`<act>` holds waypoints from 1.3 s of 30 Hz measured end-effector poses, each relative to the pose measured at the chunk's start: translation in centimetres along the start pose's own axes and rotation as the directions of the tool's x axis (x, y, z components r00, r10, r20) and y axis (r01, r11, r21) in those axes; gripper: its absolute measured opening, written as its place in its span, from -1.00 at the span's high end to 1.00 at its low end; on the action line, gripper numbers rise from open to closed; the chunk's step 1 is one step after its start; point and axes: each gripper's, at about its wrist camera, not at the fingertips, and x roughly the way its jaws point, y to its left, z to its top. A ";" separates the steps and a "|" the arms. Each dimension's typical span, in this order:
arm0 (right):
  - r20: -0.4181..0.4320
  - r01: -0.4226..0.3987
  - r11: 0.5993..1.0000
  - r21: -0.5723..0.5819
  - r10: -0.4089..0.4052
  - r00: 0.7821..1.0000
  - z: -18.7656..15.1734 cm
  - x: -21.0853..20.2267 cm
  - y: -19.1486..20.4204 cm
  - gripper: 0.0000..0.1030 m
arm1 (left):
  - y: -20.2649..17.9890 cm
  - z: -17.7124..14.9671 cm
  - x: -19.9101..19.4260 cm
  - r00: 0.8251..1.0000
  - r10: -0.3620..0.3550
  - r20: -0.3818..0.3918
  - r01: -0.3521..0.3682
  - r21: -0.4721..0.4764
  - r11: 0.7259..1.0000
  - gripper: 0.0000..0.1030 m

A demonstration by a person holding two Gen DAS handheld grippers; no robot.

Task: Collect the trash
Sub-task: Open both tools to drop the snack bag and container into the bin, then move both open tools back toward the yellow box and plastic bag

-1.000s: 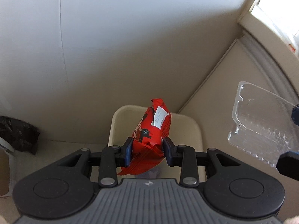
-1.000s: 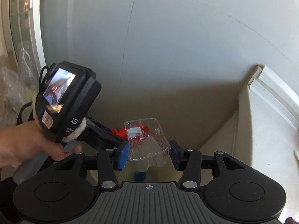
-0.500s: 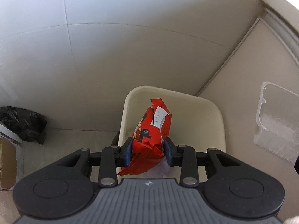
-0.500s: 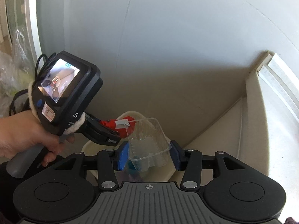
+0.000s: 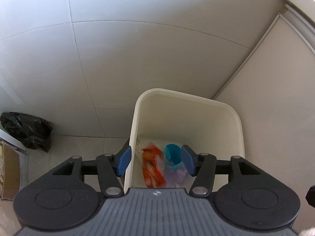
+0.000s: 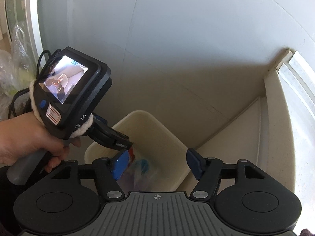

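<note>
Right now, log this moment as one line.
left gripper: jaws opening, empty | right gripper: jaws opening, empty | red wrapper in bin

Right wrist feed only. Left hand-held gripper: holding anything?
Observer: No. In the left wrist view, the left hand-held gripper has its jaws opening with nothing between the pads, above the white bin.
Operator: What's inside? It's mostly hidden from here.
Observer: A red wrapper, blurred, next to a teal cup-like piece, low in the bin.
Operator: What's on the floor past the bin's left side?
Observer: A black bag, against the wall and apart from the bin.
</note>
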 end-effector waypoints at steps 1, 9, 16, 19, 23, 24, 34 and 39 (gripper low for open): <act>0.001 0.000 1.000 0.000 0.000 1.000 0.0 0.0 0.0 -0.29 | 0.0 0.0 0.0 1.000 0.000 0.000 0.000 0.000 1.000 -0.05; -0.004 0.002 1.000 -0.001 -0.002 1.000 -0.1 0.0 0.1 -0.32 | 0.2 -0.1 0.1 1.000 0.001 -0.005 -0.001 0.003 1.000 -0.13; 0.015 -0.014 1.000 0.015 0.014 1.000 0.2 -0.6 -0.1 -0.39 | 0.4 -0.1 0.3 1.000 -0.005 -0.003 0.005 0.000 1.000 -0.24; 0.031 -0.019 0.999 0.033 0.018 0.999 0.4 -1.1 -0.3 -0.48 | 0.5 -0.1 0.2 1.000 -0.017 0.001 0.017 -0.004 1.000 -0.32; 0.039 -0.015 0.999 0.031 0.014 0.999 0.6 -1.7 -0.2 -0.50 | 0.4 0.0 -0.3 1.000 -0.031 -0.002 0.031 -0.001 1.000 -0.43; 0.041 -0.010 0.999 0.032 0.009 0.999 0.6 -1.9 -0.3 -0.51 | 0.4 0.0 -0.5 0.999 -0.034 -0.001 0.034 0.000 0.999 -0.47; 0.070 0.019 0.995 0.096 -0.026 0.997 1.3 -4.7 -1.0 -0.63 | 0.1 0.8 -3.6 0.997 -0.070 0.041 0.069 0.024 0.997 -0.83; 0.090 0.039 0.992 0.116 -0.050 0.995 1.7 -6.9 -1.6 -0.68 | -0.7 1.3 -5.4 0.994 -0.078 0.074 0.075 0.054 0.996 -0.92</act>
